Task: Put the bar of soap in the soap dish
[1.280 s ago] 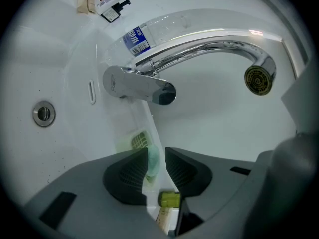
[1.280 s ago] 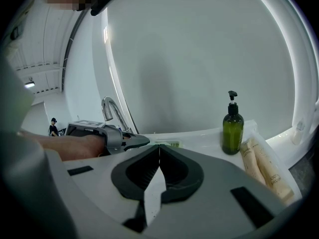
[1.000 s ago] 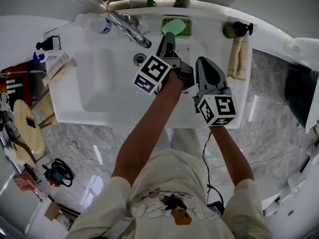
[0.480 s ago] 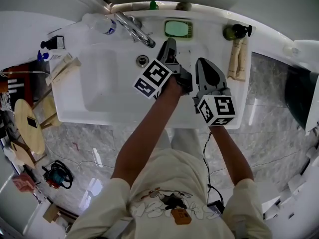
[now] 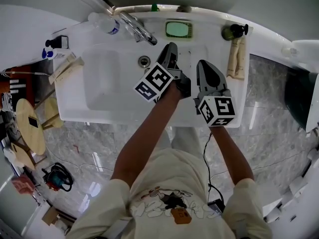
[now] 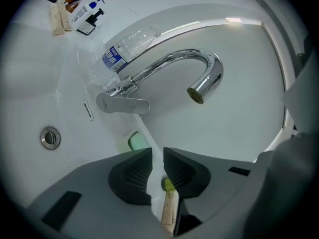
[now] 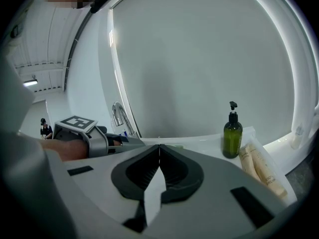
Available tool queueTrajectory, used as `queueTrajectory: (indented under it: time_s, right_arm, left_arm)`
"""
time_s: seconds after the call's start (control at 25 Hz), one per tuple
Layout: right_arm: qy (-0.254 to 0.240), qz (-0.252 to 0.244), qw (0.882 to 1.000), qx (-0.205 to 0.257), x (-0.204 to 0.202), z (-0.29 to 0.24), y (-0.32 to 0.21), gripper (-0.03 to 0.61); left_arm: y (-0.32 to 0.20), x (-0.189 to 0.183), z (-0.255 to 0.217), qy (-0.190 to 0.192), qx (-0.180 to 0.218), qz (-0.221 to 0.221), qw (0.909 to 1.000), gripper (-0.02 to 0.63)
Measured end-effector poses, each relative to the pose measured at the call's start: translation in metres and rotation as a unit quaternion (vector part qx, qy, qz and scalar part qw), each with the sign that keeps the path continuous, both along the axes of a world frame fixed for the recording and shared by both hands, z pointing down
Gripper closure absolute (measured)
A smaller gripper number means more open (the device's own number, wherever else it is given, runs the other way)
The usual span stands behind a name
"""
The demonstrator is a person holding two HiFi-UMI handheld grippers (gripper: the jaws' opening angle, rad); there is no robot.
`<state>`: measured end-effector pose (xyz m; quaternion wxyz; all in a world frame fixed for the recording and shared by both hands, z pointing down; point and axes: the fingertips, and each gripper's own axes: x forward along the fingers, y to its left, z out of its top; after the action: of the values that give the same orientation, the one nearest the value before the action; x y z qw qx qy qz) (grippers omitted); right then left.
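Note:
The pale green bar of soap (image 5: 178,30) lies flat in the green soap dish (image 5: 178,22) on the back ledge of the white sink. In the left gripper view it shows as a green patch (image 6: 137,142) beyond the jaws. My left gripper (image 5: 171,47) (image 6: 157,156) hovers over the basin a little in front of the dish. Its jaws have just been closing and stand a narrow gap apart with nothing between them. My right gripper (image 5: 203,63) (image 7: 159,148) is beside it on the right, shut and empty.
A chrome faucet (image 5: 139,30) (image 6: 199,68) arches over the basin, with a plastic water bottle (image 5: 102,23) behind it. The drain (image 5: 144,61) is left of the grippers. A green pump bottle (image 5: 233,31) (image 7: 232,136) and beige tubes (image 5: 236,59) stand at the right.
The soap, held tilted at the dish a second ago, now lies in the dish. My left gripper has let go of it and drawn back. The right gripper has stayed put.

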<state>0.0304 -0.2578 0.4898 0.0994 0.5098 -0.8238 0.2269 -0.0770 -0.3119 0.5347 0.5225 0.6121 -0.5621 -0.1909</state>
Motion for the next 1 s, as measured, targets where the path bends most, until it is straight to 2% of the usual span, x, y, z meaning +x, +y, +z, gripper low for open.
queueTrajectory:
  time_s: [0.32, 0.6, 0.68, 0.88, 1.0]
  right_arm:
    - [0.0, 0.002, 1.0, 0.009, 0.004, -0.01, 0.009, 0.571]
    - [0.003, -0.004, 1.0, 0.018, 0.008, -0.021, 0.01, 0.571]
    - [0.002, -0.005, 1.0, 0.02, 0.009, -0.023, 0.01, 0.571]
    - [0.001, -0.012, 1.0, 0.026, 0.009, -0.031, 0.011, 0.571]
    - [0.004, -0.019, 0.999, 0.031, 0.008, -0.036, 0.013, 0.571]
  left_arm:
    - [0.012, 0.012, -0.023, -0.069, 0.032, 0.06, 0.9953, 0.586]
    - [0.018, 0.023, -0.044, -0.128, 0.061, 0.106, 0.9842, 0.604]
    - [0.019, 0.025, -0.051, -0.147, 0.071, 0.121, 0.9791, 0.604]
    - [0.028, 0.034, -0.072, -0.212, 0.107, 0.164, 0.9576, 0.604]
    - [0.036, 0.037, -0.079, -0.235, 0.117, 0.177, 0.9487, 0.604]
